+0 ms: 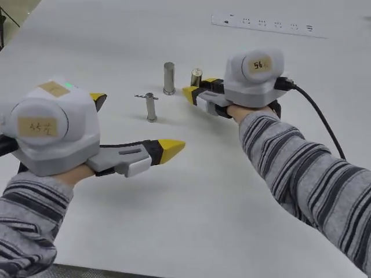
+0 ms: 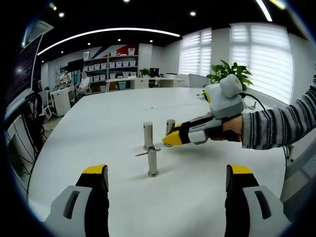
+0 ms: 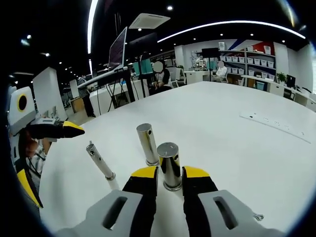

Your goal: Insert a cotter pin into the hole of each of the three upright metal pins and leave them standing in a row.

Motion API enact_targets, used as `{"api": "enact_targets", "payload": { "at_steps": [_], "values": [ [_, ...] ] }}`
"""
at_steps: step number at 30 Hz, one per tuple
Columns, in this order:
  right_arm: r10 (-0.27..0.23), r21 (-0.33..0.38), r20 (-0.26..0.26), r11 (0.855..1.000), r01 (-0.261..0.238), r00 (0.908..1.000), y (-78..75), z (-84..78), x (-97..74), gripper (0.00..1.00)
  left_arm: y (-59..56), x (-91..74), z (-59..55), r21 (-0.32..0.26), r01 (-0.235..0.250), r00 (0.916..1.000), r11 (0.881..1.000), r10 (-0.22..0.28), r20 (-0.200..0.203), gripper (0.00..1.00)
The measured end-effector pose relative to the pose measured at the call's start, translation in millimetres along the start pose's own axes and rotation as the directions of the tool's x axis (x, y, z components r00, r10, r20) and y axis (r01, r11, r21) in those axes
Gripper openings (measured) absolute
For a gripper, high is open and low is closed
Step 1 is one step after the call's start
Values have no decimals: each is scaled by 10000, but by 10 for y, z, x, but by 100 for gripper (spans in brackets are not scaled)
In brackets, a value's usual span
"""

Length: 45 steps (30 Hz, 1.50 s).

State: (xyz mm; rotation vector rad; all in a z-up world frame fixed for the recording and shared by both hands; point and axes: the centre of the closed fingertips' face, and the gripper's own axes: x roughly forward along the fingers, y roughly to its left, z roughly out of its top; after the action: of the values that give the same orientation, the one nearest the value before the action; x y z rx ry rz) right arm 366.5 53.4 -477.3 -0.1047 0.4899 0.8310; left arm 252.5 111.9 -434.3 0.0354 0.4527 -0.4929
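From the head view, the left gripper (image 1: 133,123) sits at the lower left of the frame above the white table (image 1: 220,214). Its jaws are spread wide with nothing between them. The right gripper (image 1: 199,88) reaches in from the upper right. From up there you can only see that its yellow tips sit at the short pin (image 1: 196,77), and the pin's base is hidden behind them.

The right gripper view settles it. One jaw is pressed to each side of the short pin, low on its shaft, and the pin stands upright on the table.

The tall pin (image 1: 168,78) stands free just to the left of the short one. The third pin (image 1: 151,107) is lower and further left in the frame, apart from the other two.

A cotter pin (image 1: 142,97) runs through the third pin near its top and sticks out to the left. It shows plainly in the head view and the left gripper view. In the right gripper view it shrinks to a nub that is hard to make out.

A power strip (image 1: 264,24) lies along the table's far edge at the top of the head view. The left gripper view gives only a faint line there.

At the lower right of the right gripper view a small bit (image 3: 256,216) lies on the table, too tiny to identify.
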Motion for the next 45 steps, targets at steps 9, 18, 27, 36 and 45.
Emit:
{"api": "enact_targets", "payload": {
  "at_steps": [9, 18, 27, 36, 45],
  "values": [
    [-326, -630, 159, 9975, 335, 9993, -4, 8, 32, 9, -40, 14, -16, -76, 185, 9997, 9998, -186, -170, 99],
    [-890, -1012, 107, 9908, 896, 9960, -29, 23, -41, 8, -45, 4, -38, -70, 244, 9990, 9997, -246, -363, 98],
    [-1238, -840, 280, 9885, 1258, 9919, 27, 38, -295, 8, -53, 6, -2, -101, 248, 9994, 9996, -250, -223, 98],
    [-1173, -509, 43, 9918, 1174, 9931, 163, -104, -558, 8, -82, 11, 24, -66, 306, 9994, 9995, -306, -146, 98],
    [-1463, -557, -74, 9878, 1457, 9892, 286, -236, -704, 8, -109, 12, 36, -267, 429, 9990, 9987, -431, -90, 98]
  ]
}}
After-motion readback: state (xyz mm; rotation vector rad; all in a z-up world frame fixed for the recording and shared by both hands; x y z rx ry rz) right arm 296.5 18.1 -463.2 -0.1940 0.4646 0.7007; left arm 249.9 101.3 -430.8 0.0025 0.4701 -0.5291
